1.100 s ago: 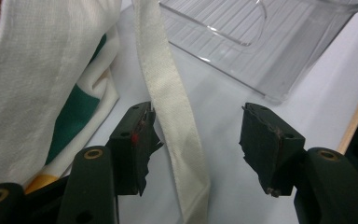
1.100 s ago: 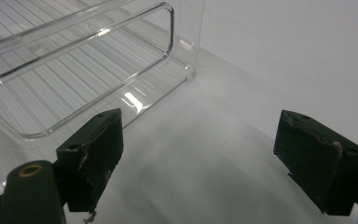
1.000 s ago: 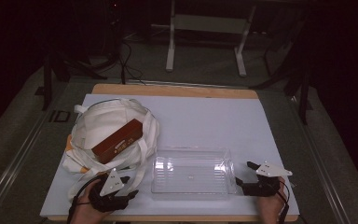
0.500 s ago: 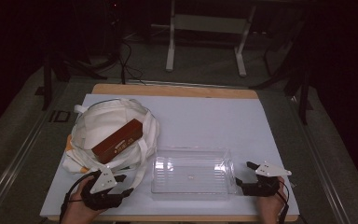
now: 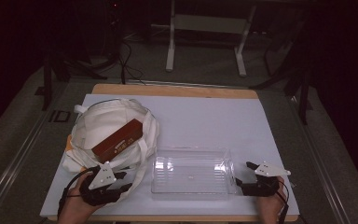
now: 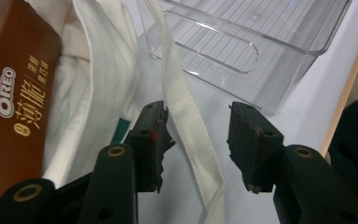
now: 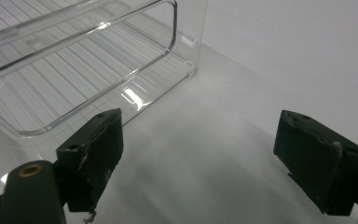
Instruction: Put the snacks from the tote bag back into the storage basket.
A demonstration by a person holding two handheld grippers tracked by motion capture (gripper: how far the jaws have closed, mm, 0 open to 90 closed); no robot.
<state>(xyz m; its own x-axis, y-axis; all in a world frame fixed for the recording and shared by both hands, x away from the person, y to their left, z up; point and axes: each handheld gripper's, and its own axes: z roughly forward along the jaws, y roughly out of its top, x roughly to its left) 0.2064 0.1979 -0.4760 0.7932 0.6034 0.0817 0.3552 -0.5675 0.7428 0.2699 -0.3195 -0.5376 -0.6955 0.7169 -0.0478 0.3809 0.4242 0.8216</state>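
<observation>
So there's a white mat (image 5: 205,116) covering most of a wooden table (image 5: 177,90), and on its left side sits a crumpled white tote (image 5: 102,126) with a brown Oreo box (image 5: 117,140) lying on top of it, one end pointing toward the far edge and the other toward the near-left corner. Right next to the tote, near the middle of the front edge, is a clear bin (image 5: 192,170), sitting upright with nothing visible inside. The left gripper (image 5: 121,181) is down at the near-left corner, just at the tote's front edge, and its jaws are spread apart. In the left gripper view a white strap (image 6: 186,107) from the tote runs straight down between the two jaws, but the jaws aren't pinching it, there's a gap on both sides. Same view has the box off to the left, lying on the cloth, and the bin's end wall farther out past the jaw tips. The right gripper (image 5: 244,176) is at the near-right corner, just beside the bin's right end, jaws pointing at it. Its jaws are wide apart too, with just bare mat between them in the right gripper view, and the bin's corner sits just past the left jaw, not touching as far as one can tell.
</observation>
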